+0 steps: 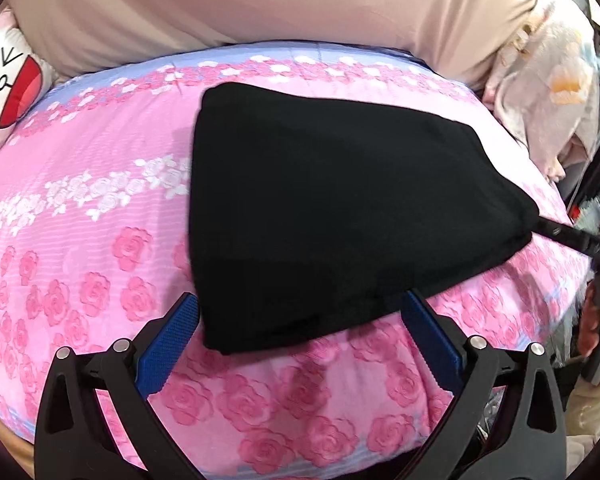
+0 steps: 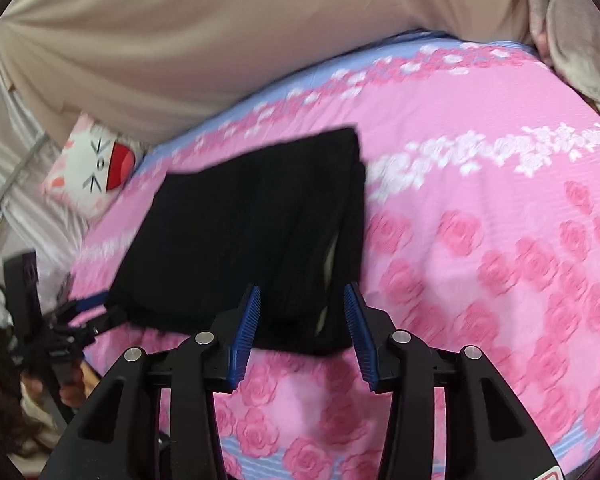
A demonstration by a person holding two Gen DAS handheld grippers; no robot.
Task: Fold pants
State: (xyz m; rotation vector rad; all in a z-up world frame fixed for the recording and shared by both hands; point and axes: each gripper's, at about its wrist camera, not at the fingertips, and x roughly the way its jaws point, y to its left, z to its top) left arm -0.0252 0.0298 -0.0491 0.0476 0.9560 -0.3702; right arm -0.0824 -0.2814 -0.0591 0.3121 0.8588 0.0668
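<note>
The soft, limp black folded fabric pants (light, likely slumping) suit an edge pinch; left gripper gapes wide, right gripper parted, both empty.

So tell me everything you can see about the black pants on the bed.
The black pants lie folded into a compact, layered bundle on the pink rose-print bedspread. The fabric looks soft, matte and knit-like. A pale lining shows at one side edge in the right wrist view. Both grippers sit at its near edge, open.
</note>
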